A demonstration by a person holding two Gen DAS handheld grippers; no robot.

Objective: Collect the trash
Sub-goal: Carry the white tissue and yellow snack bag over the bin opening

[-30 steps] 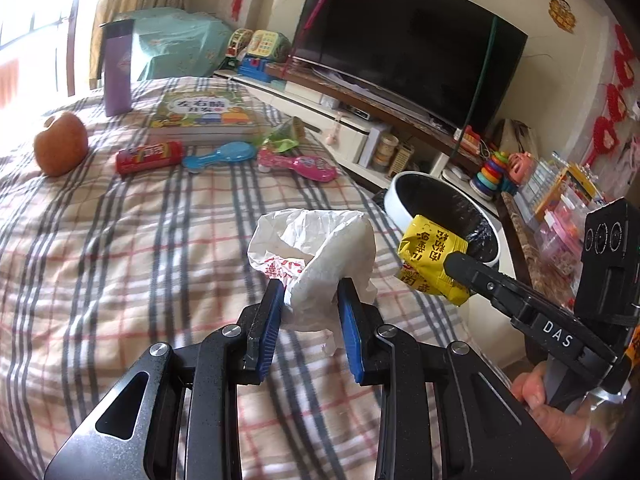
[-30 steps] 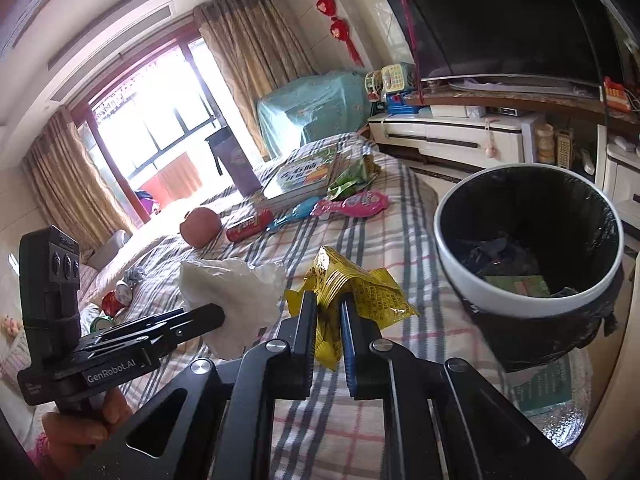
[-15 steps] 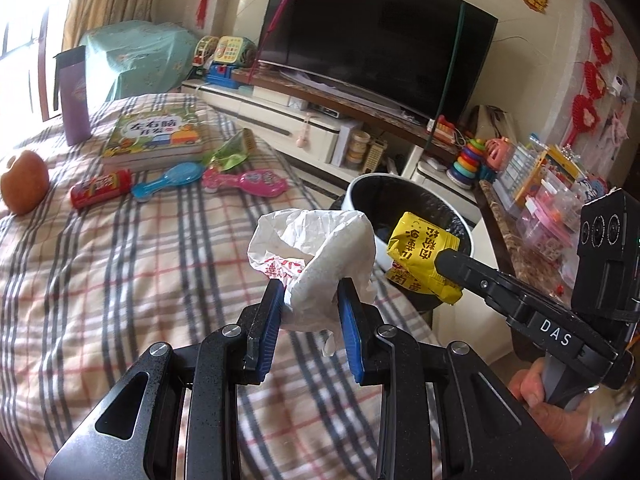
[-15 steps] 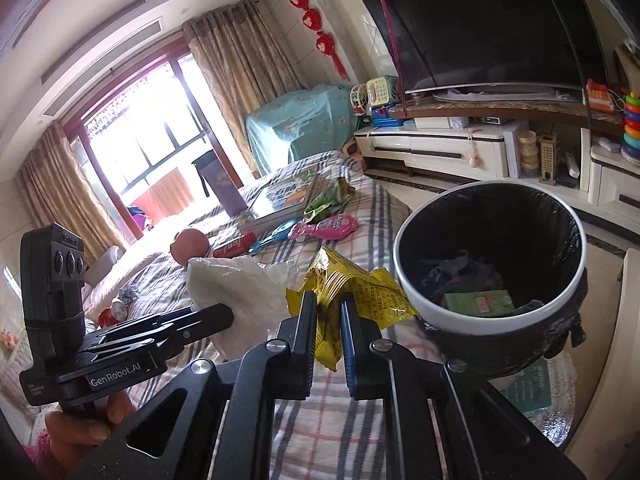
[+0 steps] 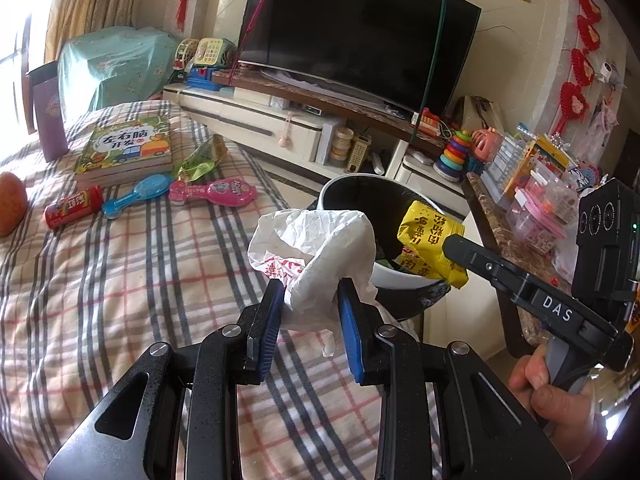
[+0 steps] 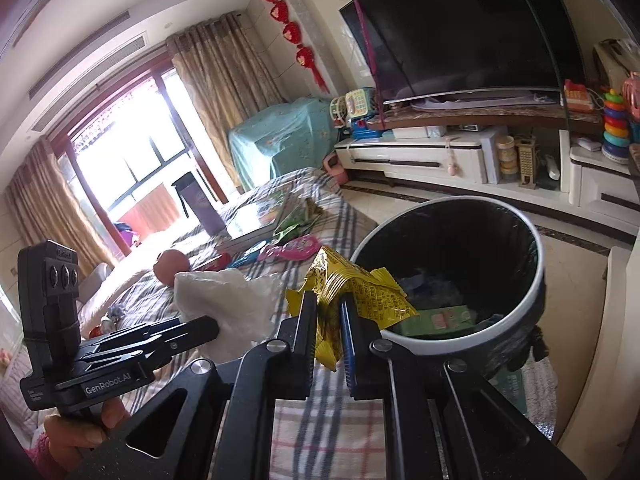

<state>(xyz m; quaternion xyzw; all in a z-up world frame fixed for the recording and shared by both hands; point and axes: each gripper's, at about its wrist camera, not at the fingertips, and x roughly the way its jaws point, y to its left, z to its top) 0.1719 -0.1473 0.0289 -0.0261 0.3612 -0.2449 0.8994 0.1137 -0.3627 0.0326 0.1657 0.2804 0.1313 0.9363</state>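
A: Where does the trash stand?

B: The left gripper (image 5: 310, 312) is clamped on a crumpled white bag (image 5: 316, 248), held above the bed (image 5: 120, 280) just beside the bin (image 6: 536, 280). The right gripper (image 6: 326, 320) pinches a yellow wrapper (image 6: 352, 284) at the bin's rim.

A: Anything in already?

B: Some scraps lie inside. Neither held piece is dropped yet.

A: What's left?

B: Likely the green wrapper (image 5: 200, 158) by the book (image 5: 128, 148); perhaps the red packet (image 5: 74, 206) too.

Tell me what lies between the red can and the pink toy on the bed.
A blue toy brush lies between the red can and the pink toy, on the plaid bedspread; the left wrist view shows it.
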